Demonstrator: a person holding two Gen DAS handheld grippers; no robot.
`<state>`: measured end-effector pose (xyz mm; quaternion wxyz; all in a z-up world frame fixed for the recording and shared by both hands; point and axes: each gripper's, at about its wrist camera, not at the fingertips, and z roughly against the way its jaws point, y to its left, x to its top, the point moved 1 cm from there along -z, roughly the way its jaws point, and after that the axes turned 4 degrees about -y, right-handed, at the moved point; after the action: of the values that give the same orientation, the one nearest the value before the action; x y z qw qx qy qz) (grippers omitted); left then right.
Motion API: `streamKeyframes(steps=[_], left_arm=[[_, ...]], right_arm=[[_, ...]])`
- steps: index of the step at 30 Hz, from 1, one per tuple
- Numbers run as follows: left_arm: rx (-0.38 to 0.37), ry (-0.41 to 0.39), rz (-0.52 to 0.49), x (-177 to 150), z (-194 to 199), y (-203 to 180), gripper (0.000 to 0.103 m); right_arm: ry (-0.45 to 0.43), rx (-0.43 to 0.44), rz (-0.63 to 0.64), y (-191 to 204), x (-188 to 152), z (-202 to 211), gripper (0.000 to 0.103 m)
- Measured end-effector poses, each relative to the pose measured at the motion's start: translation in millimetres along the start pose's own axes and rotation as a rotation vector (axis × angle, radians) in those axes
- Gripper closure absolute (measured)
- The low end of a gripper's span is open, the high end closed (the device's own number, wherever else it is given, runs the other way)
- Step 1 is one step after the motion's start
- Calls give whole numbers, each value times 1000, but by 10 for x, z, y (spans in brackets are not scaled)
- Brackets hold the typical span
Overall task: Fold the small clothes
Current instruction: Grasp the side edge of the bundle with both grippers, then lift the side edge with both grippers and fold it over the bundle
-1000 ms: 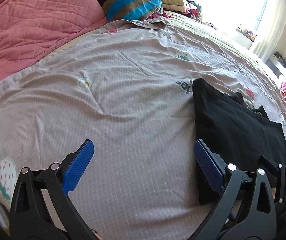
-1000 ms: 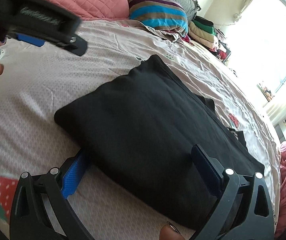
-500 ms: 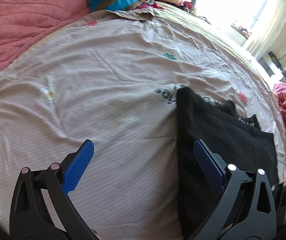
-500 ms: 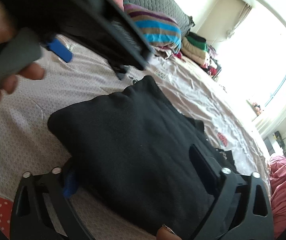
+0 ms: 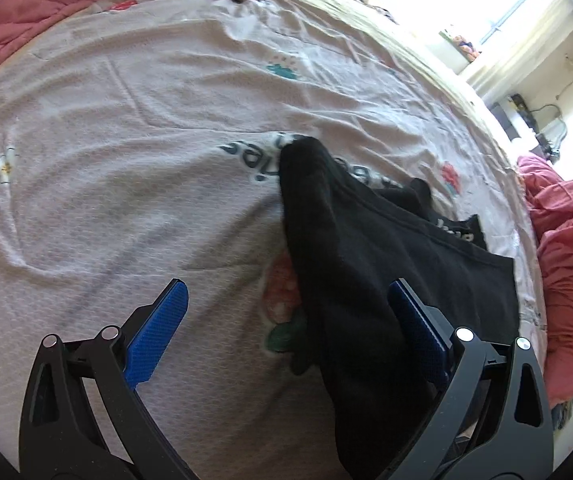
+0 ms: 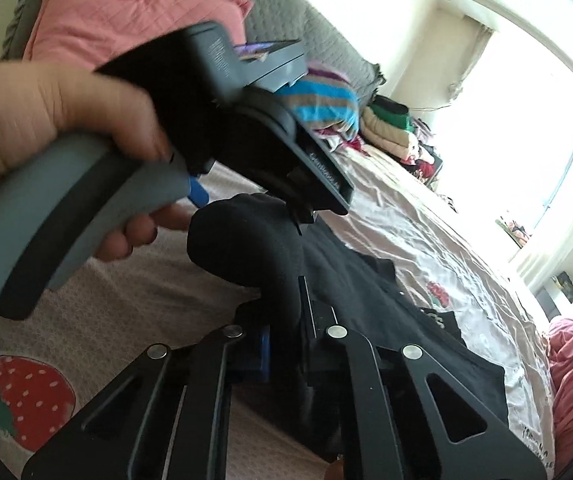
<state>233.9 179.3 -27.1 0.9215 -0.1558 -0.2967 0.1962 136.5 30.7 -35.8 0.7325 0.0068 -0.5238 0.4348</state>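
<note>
Left wrist view: since the frame a second ago the black garment point(image 5: 366, 280) has risen at its near edge into a ridge between the jaws, where it lay flat by the right-hand finger. The left gripper point(image 5: 286, 320) stands wide open, gripping nothing; one blue pad point(image 5: 158, 332) is over bare printed bedsheet point(image 5: 126, 160), the other is over the cloth. Whether that pad touches the cloth I cannot tell.

Right wrist view: the right gripper point(image 6: 282, 344), open a second ago with the garment flat between its fingers, is now closed on a pinched fold of the black garment point(image 6: 246, 248), which bulges just ahead of the jaws. The left hand point(image 6: 46, 120) and its tool have come close ahead, above the fold.

Judgement: a fold is in hand, the near edge lifted. The next move calls for the left gripper to take the other edge, then both carry it over evenly.
</note>
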Motion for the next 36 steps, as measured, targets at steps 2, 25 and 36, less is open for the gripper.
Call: streamKeyframes(steps=[2,25,36], left_arm=[[-17,-8,4,1,23,-36,10],[-131,-98,-133,-41,444,-1310,73],[-140,-88,-240,-189,368,-2042,73]], right_arm=[[-14,-8,-18,-59,-7,49,95],[-108,-131,-311,-910,-255,727,96],[-96,-179,-460,-1338,-599,994,96]])
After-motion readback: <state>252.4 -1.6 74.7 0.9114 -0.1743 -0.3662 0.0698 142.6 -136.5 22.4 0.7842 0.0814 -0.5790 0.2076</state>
